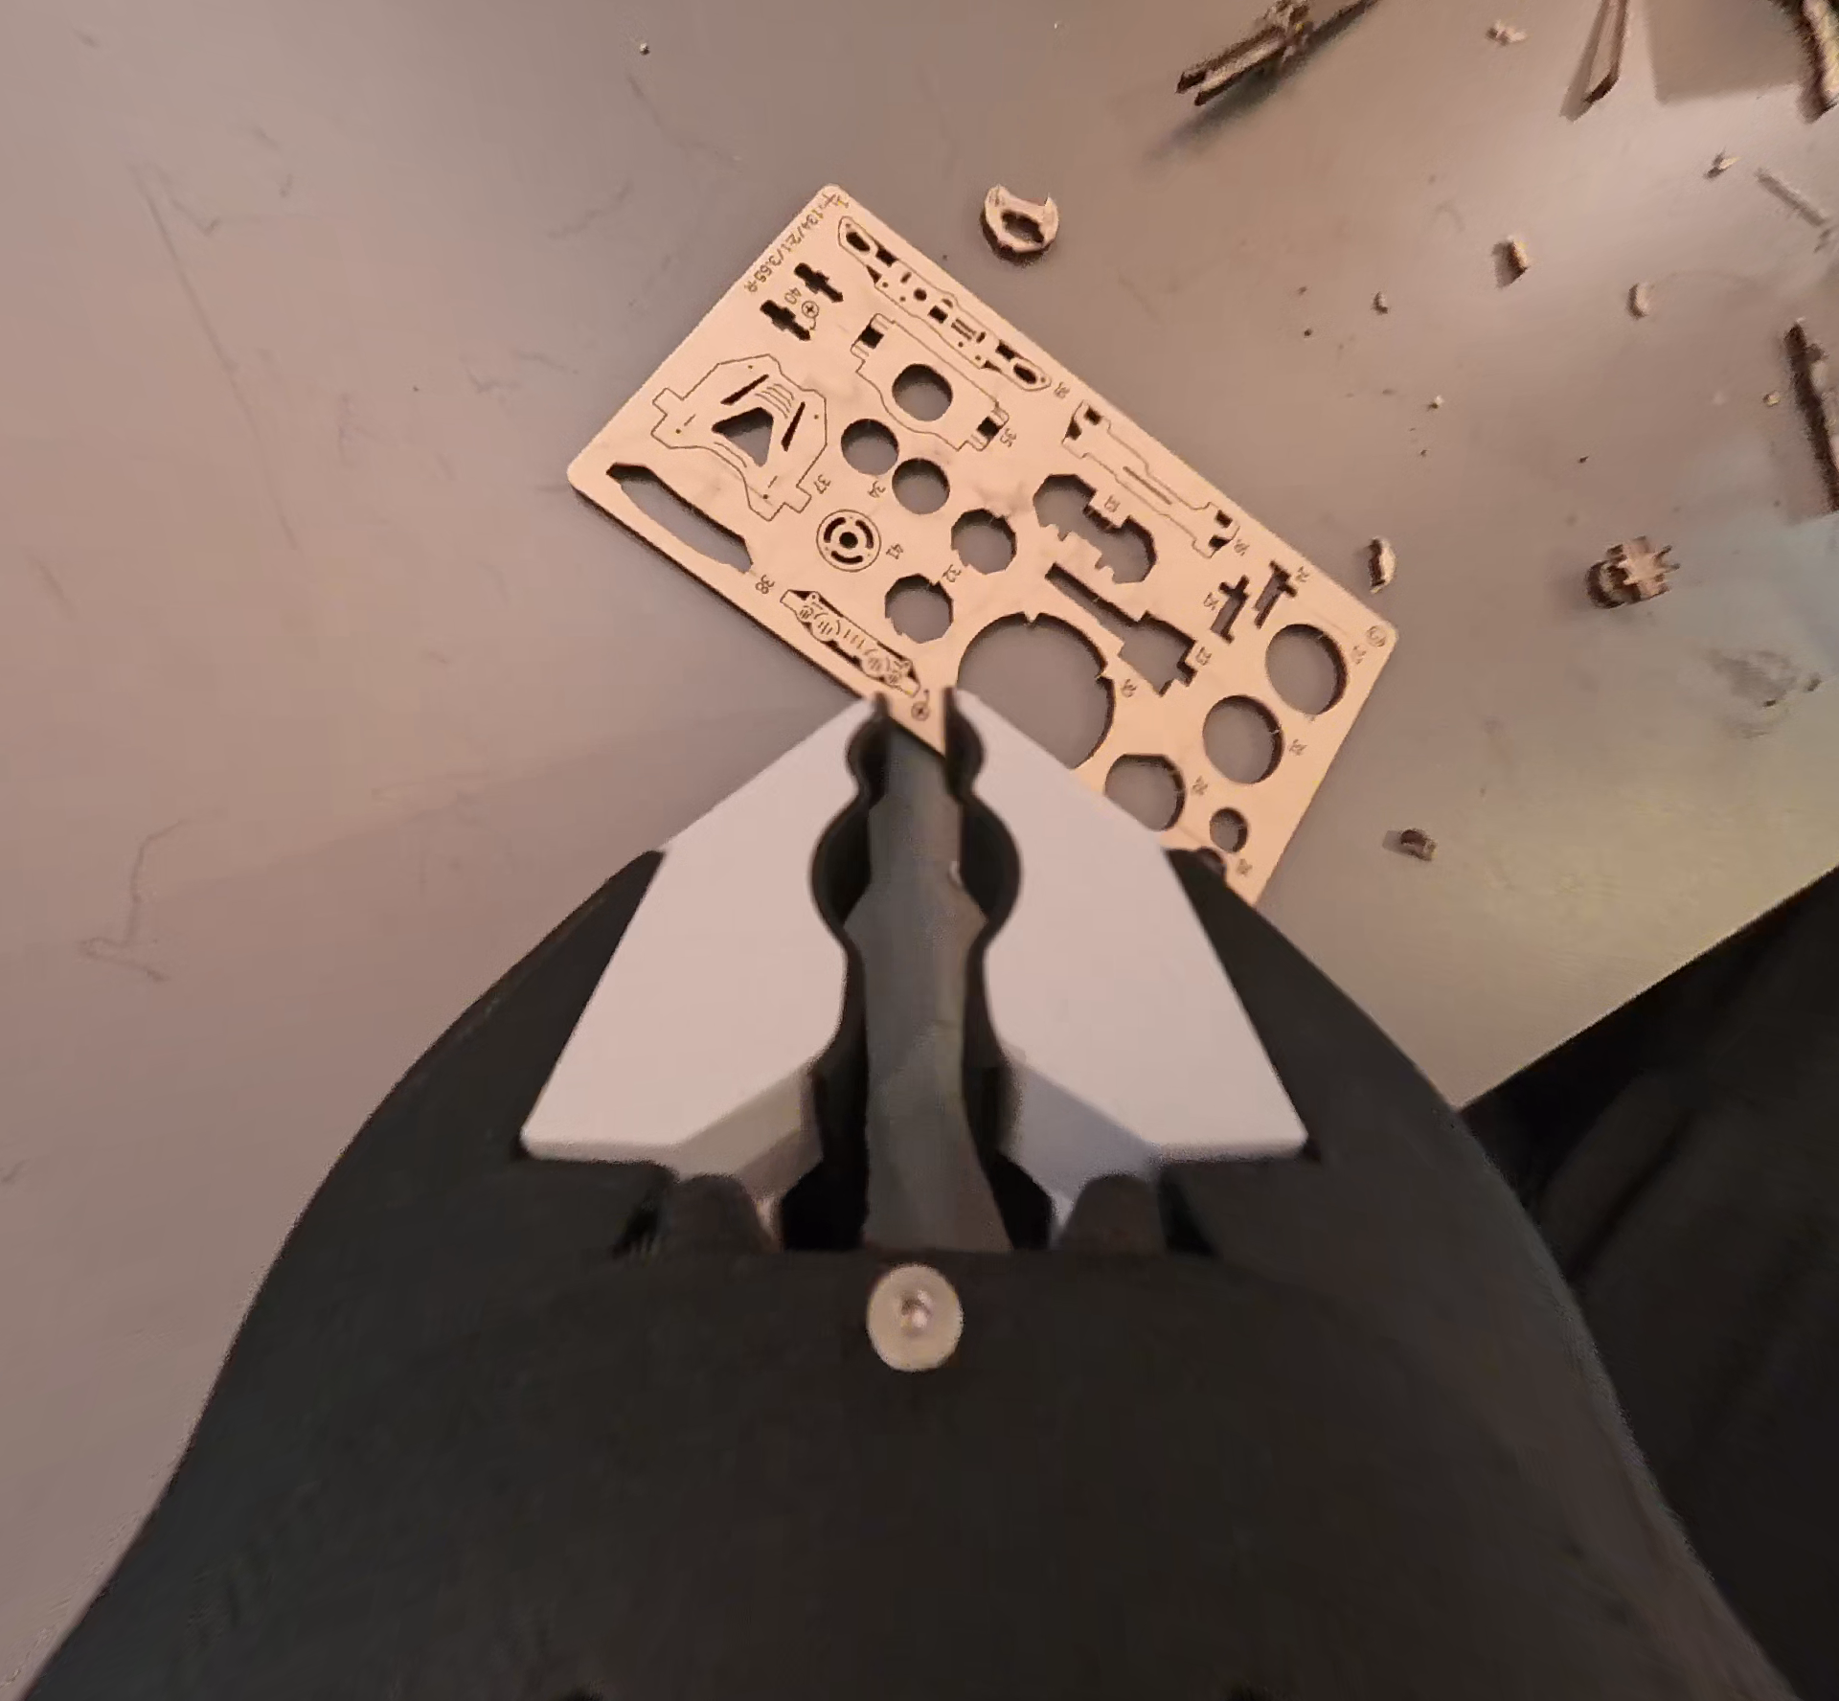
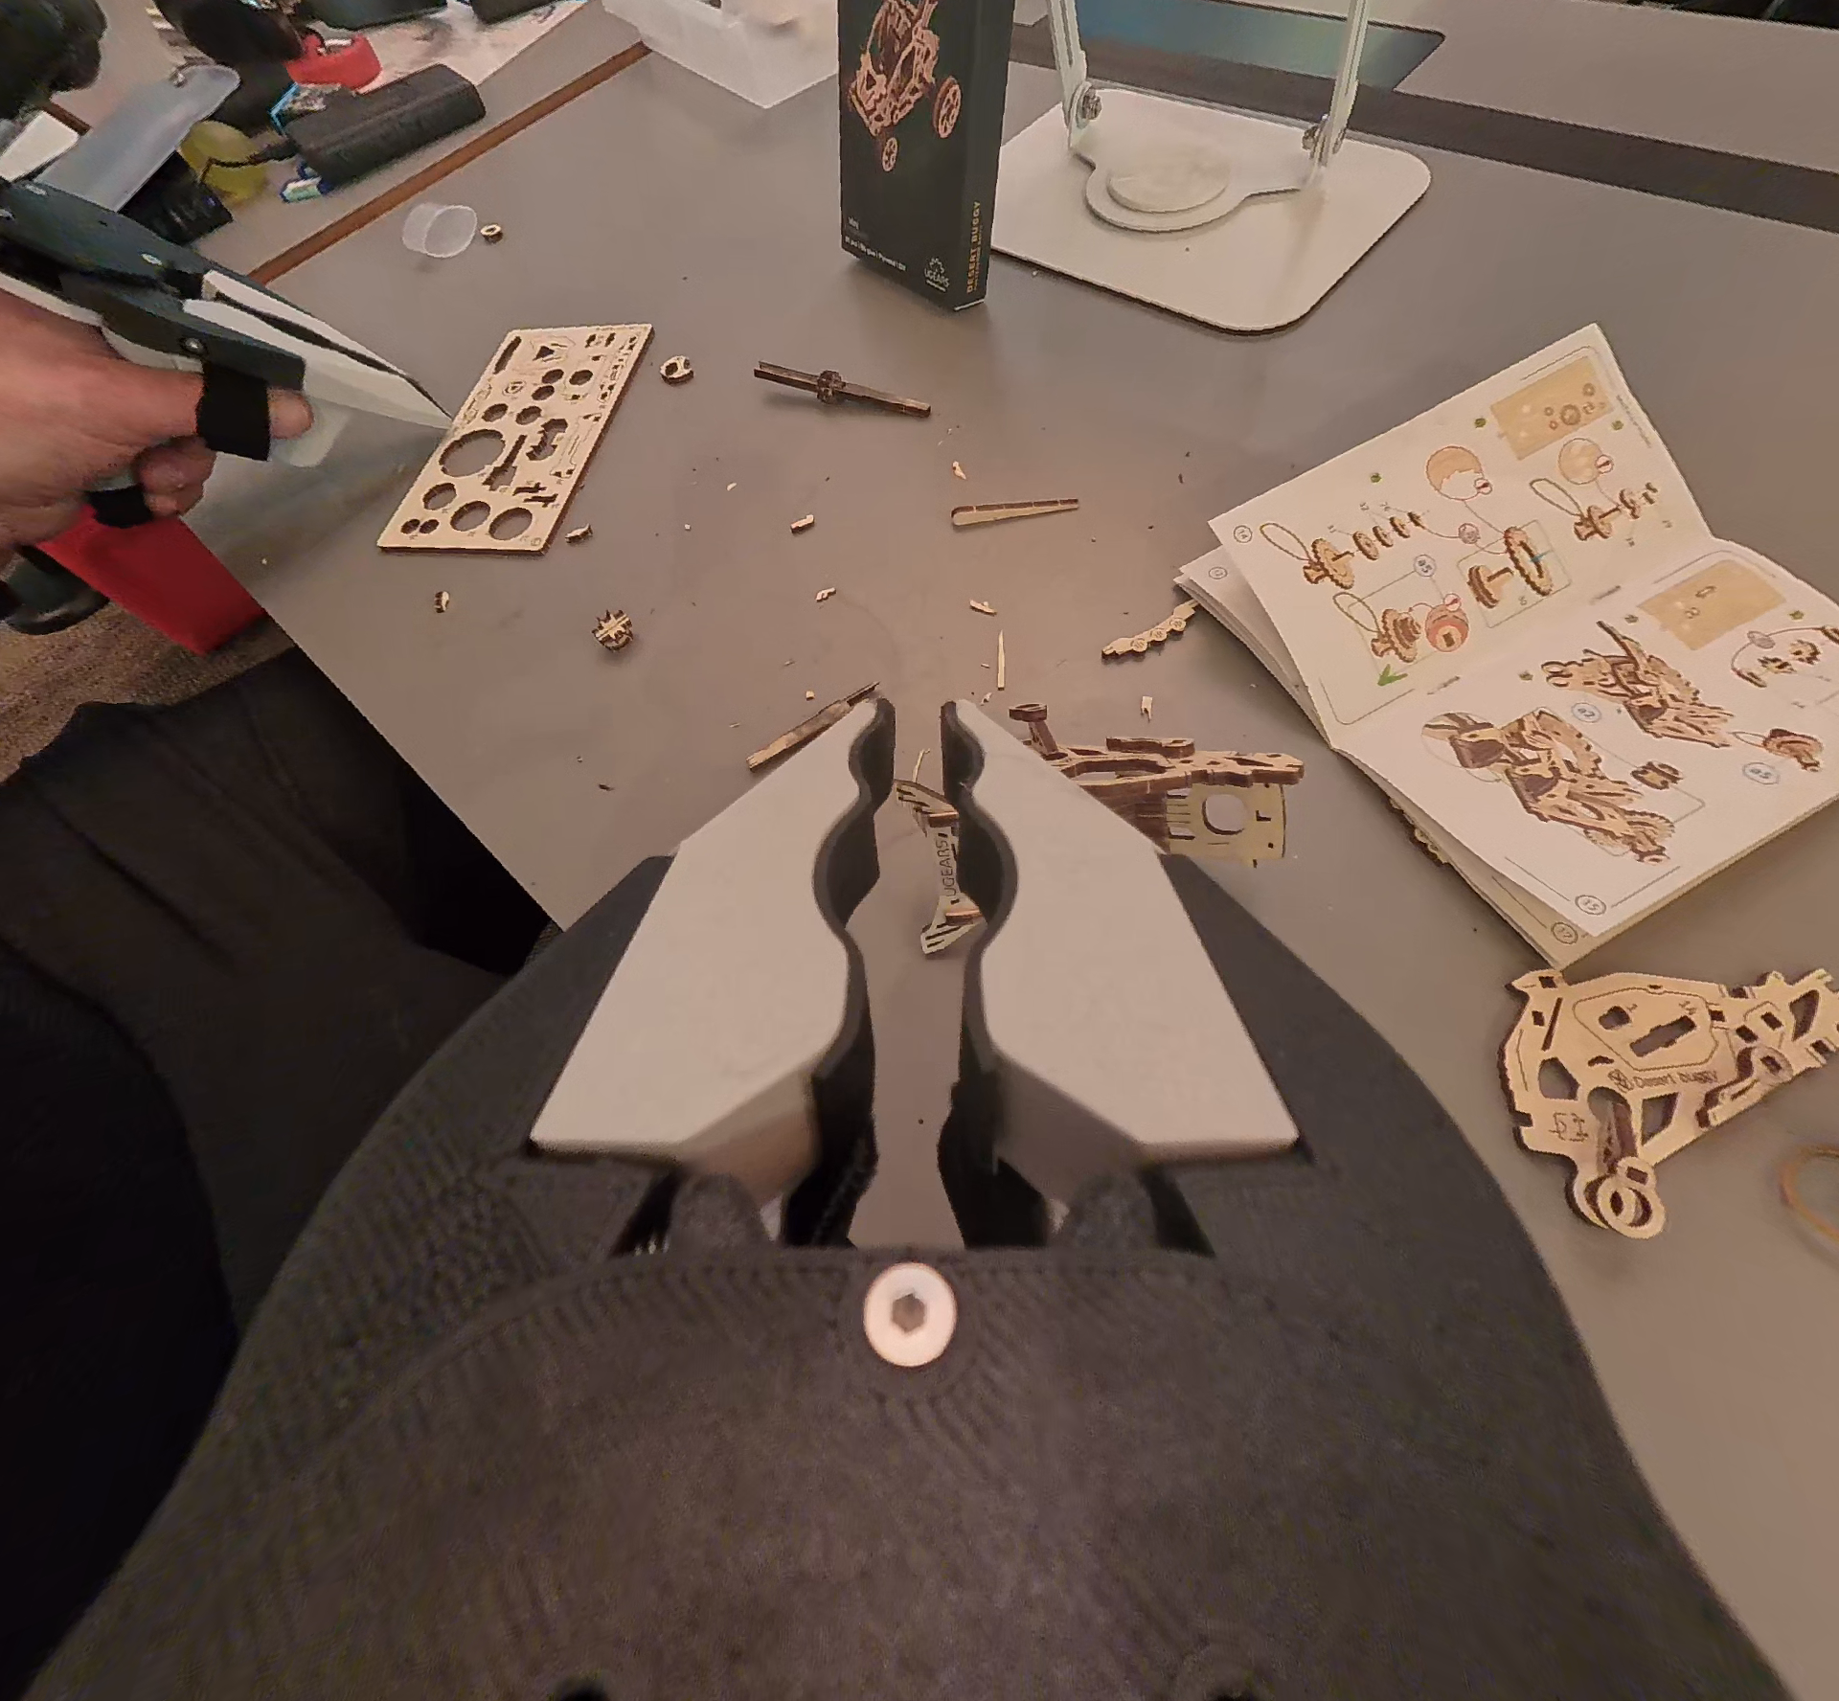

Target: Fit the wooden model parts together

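A thin plywood parts sheet [image 1: 796, 539] with many punched-out holes lies flat on the grey table [image 1: 348, 360]. My left gripper [image 1: 916, 703] has its tips at the sheet's near edge. Its jaws are almost closed, with a narrow slit between them and nothing in it. The right wrist view shows the left gripper [image 2: 438, 414] in a person's hand [image 2: 100, 439], touching the sheet [image 2: 622, 360] at its left side. My right gripper [image 2: 916, 708] is shut on a wooden model part [image 2: 940, 857], a curved strip pinched between the pads. A wooden frame piece [image 2: 1194, 788] juts out to the right behind the right finger.
A dark model box [image 2: 925, 81] stands at the back, with a white stand base [image 2: 1214, 210] beside it. An open instruction booklet [image 2: 1532, 618] and a wooden body panel [image 2: 1672, 1086] lie at the right. An axle [image 2: 841, 389], a wedge [image 2: 1015, 512], a small gear [image 2: 614, 630] and chips are scattered about. Across from one pair of fingers to the other is roughly 40 cm.
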Demonstrator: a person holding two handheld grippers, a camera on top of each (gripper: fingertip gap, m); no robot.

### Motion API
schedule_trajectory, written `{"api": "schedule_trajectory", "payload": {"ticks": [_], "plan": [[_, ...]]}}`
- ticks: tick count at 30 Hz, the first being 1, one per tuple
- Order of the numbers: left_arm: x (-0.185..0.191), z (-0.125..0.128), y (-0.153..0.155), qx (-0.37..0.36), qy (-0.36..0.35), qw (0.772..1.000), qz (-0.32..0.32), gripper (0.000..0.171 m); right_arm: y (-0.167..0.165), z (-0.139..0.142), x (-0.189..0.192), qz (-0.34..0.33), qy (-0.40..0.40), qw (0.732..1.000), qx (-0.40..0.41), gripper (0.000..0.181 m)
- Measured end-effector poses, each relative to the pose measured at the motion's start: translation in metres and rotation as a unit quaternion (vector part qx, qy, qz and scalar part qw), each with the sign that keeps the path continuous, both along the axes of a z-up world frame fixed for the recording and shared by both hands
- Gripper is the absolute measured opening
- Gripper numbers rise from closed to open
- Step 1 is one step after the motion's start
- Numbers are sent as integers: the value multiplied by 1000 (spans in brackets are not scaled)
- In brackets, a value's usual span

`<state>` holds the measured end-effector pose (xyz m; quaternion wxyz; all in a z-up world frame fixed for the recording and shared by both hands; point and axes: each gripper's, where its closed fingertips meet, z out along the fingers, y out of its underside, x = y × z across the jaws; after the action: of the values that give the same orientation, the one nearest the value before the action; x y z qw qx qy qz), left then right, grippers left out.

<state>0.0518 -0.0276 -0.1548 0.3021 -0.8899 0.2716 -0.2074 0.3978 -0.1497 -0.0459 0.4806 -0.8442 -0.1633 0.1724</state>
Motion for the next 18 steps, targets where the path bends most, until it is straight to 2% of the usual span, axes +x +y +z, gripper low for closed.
{"api": "schedule_trajectory", "payload": {"ticks": [3, 4, 7, 8, 9, 13, 18], "plan": [[5, 0, -3, -26, -14, 1000, 3, 37, 0, 0, 0, 1, 0, 1000, 0, 6], [7, 0, -3, -24, -16, 1000, 4, 39, 0, 0, -1, 1, 0, 1000, 0, 6], [9, -2, 1, 0, 1, 1000, 6, 33, 0, 0, -1, 2, 0, 1000, 0, 6], [10, -3, 1, 5, 8, 1000, 3, 28, 0, 0, -1, 2, 0, 1000, 0, 6], [12, -4, 1, 10, 15, 1000, -3, 15, 0, 0, -1, 2, 0, 1000, 1, 6], [16, -4, 5, 27, 15, 999, -9, 0, 0, 1, -1, 3, 2, 1000, 2, 6], [15, -4, 7, 34, 26, 999, -20, 0, -1, 2, 0, 2, 3, 1000, 4, 6]]}}
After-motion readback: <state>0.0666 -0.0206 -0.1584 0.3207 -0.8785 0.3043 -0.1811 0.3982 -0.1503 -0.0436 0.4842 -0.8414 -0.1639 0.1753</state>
